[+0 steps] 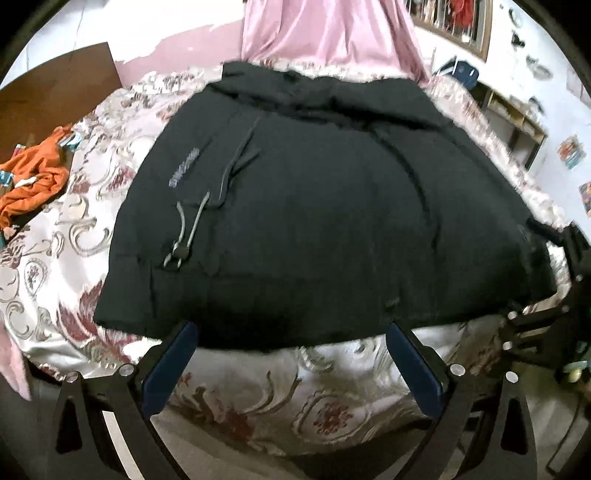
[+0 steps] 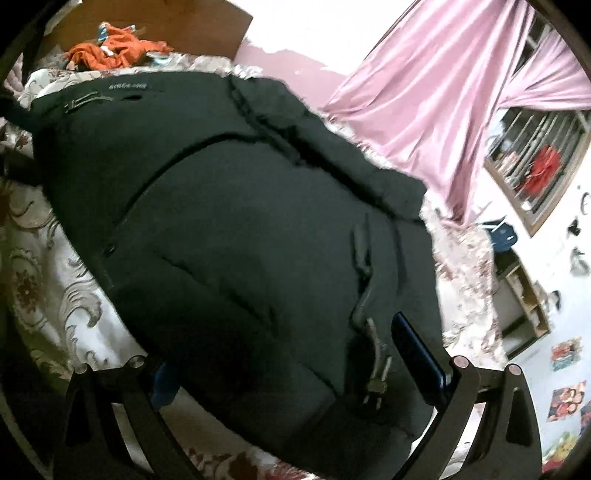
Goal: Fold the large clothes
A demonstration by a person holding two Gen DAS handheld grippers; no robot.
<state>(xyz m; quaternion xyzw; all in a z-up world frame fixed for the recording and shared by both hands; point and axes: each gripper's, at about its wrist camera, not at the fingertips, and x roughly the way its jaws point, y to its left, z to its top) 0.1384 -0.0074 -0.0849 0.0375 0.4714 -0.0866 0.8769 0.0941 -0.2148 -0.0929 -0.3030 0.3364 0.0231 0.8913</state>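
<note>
Two grippers work at the near side of a black padded jacket [image 1: 314, 206] that lies spread across a bed with a floral bedspread [image 1: 55, 236]. The left gripper [image 1: 291, 334] hovers at the jacket's near hem with its jaws spread wide and holding nothing; the blue-padded fingers [image 1: 173, 354] frame the hem edge without closing on it, which reads as lining up for a grab or having just let go, and I cannot tell which. The right gripper [image 2: 284, 354] sits much deeper over the garment: its jaws are also spread, with jacket fabric bulging between them, one finger half buried under the cloth and the other standing clear at the right edge. It does not look clamped on the cloth. Placing one tool at each end of the hem makes sense for a bulky piece, since lifting both corners together would carry the bottom up toward the collar in one even fold.

The jacket looks thick and puffy, quilted in broad seams, with its front up. A grey drawcord with a toggle [image 1: 181, 236] trails on the left half, next to small grey lettering [image 1: 183, 167]. An orange garment [image 1: 33, 173] lies crumpled well apart near the headboard, and a pink curtain [image 1: 328, 33] hangs beyond the bed.
</note>
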